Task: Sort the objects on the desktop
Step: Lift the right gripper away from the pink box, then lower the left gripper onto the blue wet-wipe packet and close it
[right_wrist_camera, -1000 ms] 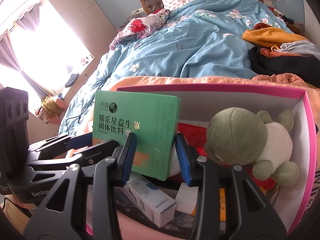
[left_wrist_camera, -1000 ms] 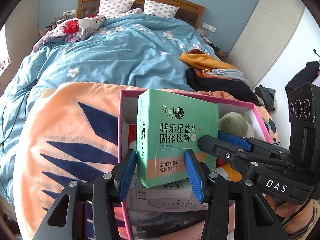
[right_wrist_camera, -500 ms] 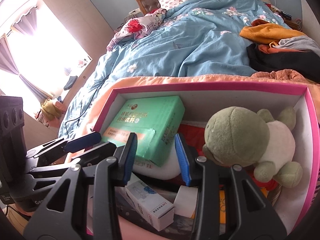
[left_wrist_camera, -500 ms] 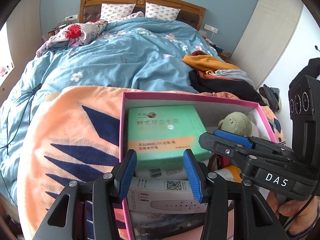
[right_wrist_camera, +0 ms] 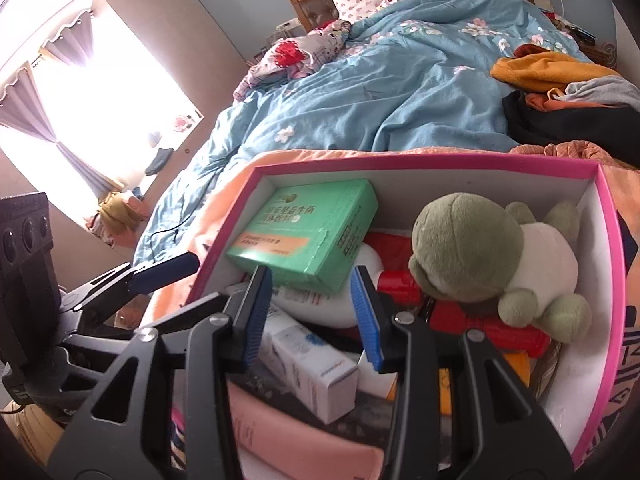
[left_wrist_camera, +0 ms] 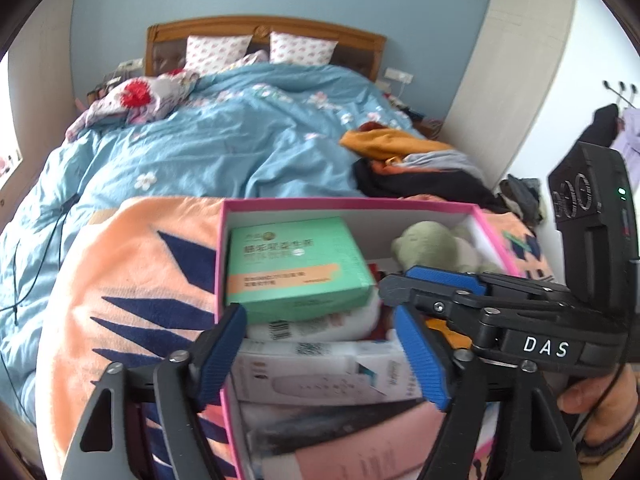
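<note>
A green drink box (left_wrist_camera: 294,266) lies flat in the back left of the pink-rimmed box (left_wrist_camera: 344,203), on top of white bottles and cartons. It also shows in the right wrist view (right_wrist_camera: 308,236). My left gripper (left_wrist_camera: 320,354) is open and empty, pulled back just short of the green box. My right gripper (right_wrist_camera: 310,316) is open and empty, also just short of it. A green plush frog (right_wrist_camera: 480,256) sits in the back right of the pink box (right_wrist_camera: 612,280).
The pink box rests on an orange and navy blanket (left_wrist_camera: 132,280) at the foot of a bed with a blue duvet (left_wrist_camera: 240,148). Clothes (left_wrist_camera: 416,164) are piled on the right. A white carton (right_wrist_camera: 316,368) and a pink pouch (right_wrist_camera: 296,440) lie at the box's front.
The green box stood upright between both grippers one second ago. It now lies flat in the pink box. Both grippers have let go, opened wider and drawn back.
</note>
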Demonstrator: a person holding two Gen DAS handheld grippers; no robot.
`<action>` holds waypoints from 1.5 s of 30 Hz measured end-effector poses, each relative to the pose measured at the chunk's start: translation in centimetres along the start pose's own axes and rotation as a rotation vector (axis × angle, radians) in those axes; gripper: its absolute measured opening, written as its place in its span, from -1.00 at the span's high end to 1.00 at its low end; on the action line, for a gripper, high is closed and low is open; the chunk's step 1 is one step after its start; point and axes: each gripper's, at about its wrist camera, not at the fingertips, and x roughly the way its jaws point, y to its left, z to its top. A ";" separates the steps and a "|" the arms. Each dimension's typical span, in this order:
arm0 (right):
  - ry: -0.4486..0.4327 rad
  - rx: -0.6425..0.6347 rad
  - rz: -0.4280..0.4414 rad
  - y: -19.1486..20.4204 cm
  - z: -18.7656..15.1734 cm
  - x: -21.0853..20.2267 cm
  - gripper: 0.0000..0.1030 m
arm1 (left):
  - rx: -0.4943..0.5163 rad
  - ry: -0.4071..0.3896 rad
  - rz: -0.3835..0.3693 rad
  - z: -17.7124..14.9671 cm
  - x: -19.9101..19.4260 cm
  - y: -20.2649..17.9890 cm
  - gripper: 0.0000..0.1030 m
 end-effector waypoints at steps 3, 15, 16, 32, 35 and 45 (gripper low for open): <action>-0.017 -0.012 0.024 0.3 -0.7 -1.7 0.02 | 0.031 -0.022 -0.007 -0.7 -1.4 -1.2 -0.64; -0.058 0.018 0.072 -0.8 -9.3 -11.1 -0.16 | 0.132 0.013 -0.073 -8.0 -6.9 -4.7 -0.67; -0.056 0.033 0.075 -1.0 -10.5 -11.8 -0.16 | 0.136 0.025 -0.080 -8.8 -7.2 -5.1 -0.67; 0.078 0.297 -0.045 -4.1 -26.6 -19.0 -0.17 | 0.200 0.308 -0.272 -19.6 -5.4 -13.3 -0.67; 0.087 0.344 -0.062 -4.6 -28.7 -20.1 -0.17 | 0.228 0.351 -0.290 -20.5 -4.5 -14.7 -0.67; 0.103 0.451 -0.049 -5.0 -33.9 -21.9 -0.17 | 0.282 0.461 -0.337 -21.9 -2.9 -16.6 -0.67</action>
